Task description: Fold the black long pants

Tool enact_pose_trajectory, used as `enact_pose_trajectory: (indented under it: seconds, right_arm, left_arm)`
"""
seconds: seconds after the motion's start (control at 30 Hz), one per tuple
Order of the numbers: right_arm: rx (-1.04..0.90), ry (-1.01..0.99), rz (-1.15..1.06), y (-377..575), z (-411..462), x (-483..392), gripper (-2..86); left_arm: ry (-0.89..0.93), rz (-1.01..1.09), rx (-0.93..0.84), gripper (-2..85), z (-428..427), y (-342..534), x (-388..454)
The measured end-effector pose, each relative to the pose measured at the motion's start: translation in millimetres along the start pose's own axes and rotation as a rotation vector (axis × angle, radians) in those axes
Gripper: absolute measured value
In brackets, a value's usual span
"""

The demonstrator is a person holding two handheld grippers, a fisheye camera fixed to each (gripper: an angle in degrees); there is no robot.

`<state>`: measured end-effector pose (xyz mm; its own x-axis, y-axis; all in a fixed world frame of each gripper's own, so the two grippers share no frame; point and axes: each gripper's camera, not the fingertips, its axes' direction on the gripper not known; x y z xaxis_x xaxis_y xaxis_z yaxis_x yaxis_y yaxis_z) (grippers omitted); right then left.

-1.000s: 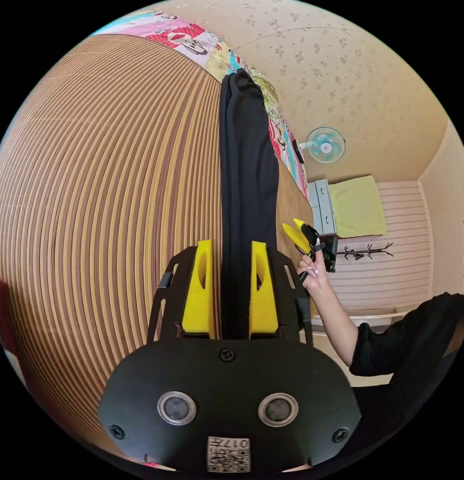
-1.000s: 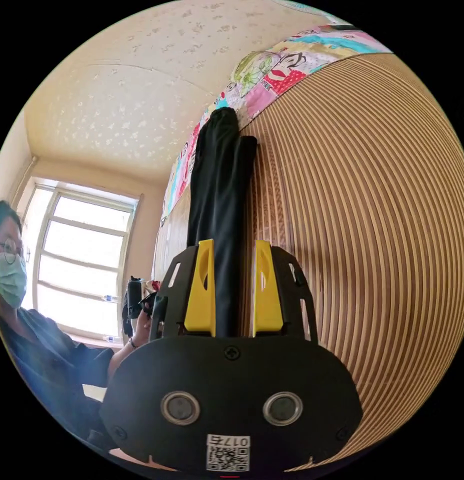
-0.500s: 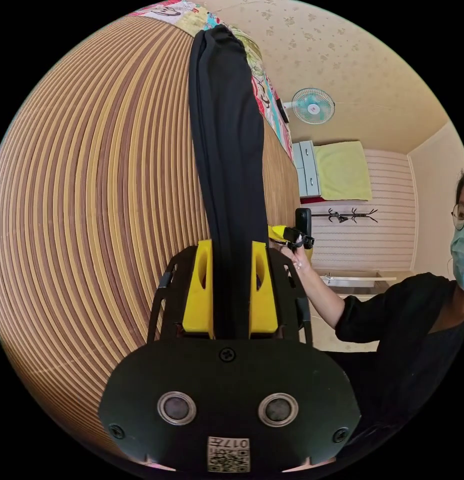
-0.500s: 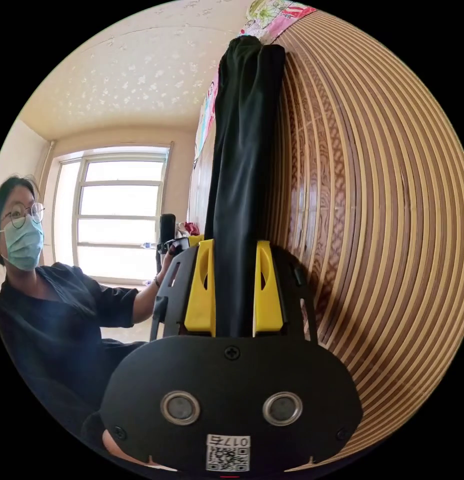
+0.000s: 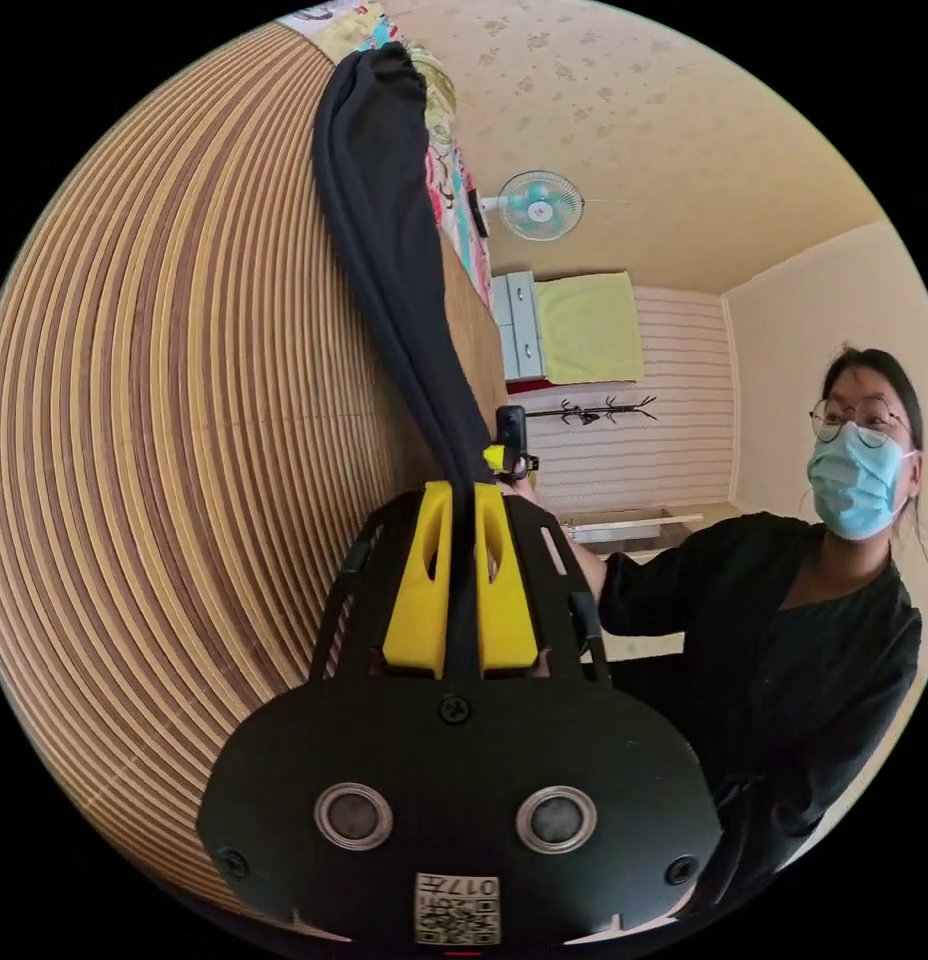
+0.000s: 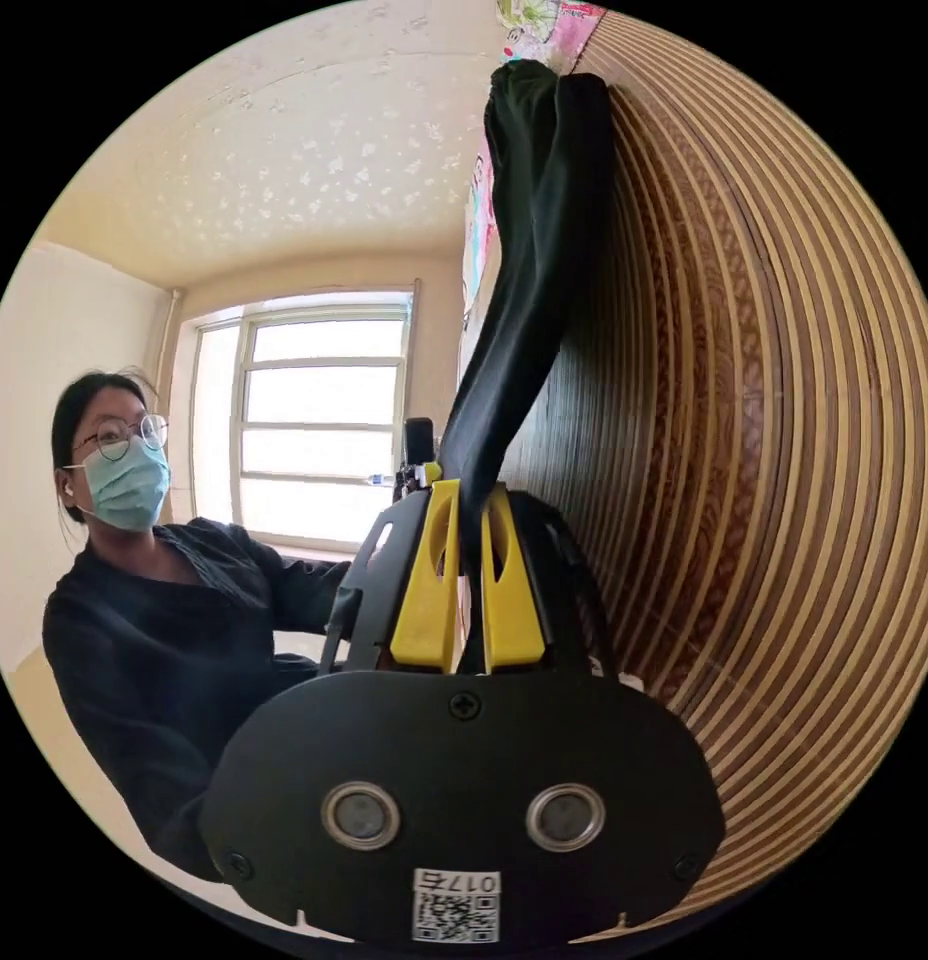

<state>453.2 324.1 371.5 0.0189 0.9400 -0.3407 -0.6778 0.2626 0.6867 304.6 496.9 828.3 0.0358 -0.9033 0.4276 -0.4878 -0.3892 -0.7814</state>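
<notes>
The black long pants (image 5: 399,270) stretch in a long narrow band from my left gripper (image 5: 462,500) across the striped bamboo mat (image 5: 164,400). Both yellow jaws of the left gripper press on the cloth's near end. In the right gripper view the same pants (image 6: 529,290) run up from my right gripper (image 6: 471,497), which is shut on their edge. The far end of the pants lies bunched near the mat's edge. The other gripper (image 5: 506,450) shows just behind the cloth in the left gripper view, and likewise a gripper (image 6: 419,460) in the right gripper view.
A person in a black top (image 5: 784,640) and mask holds both grippers. A patchwork quilt (image 5: 449,190) borders the mat. A wall fan (image 5: 534,203), a cabinet with a yellow cloth (image 5: 584,325) and a window (image 6: 304,420) stand around the room.
Both grippers' jaws have closed tighter on the pants. Both cameras have swung, and the near end of the pants has lifted off the mat.
</notes>
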Motion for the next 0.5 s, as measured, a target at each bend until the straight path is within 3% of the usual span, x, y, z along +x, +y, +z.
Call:
enact_pose_trajectory:
  seconds: [0.2, 0.5]
  right_arm:
    - [0.057, -0.035, -0.195, 30, -17, -120, 0.6]
    - [0.06, 0.048, -0.522, 78, -27, -355, 0.1]
  left_arm:
    - [0.092, 0.208, 0.1, 4.3, -11, 30, 98]
    - [0.041, 0.535, 0.181, 4.2, -30, 77, 315]
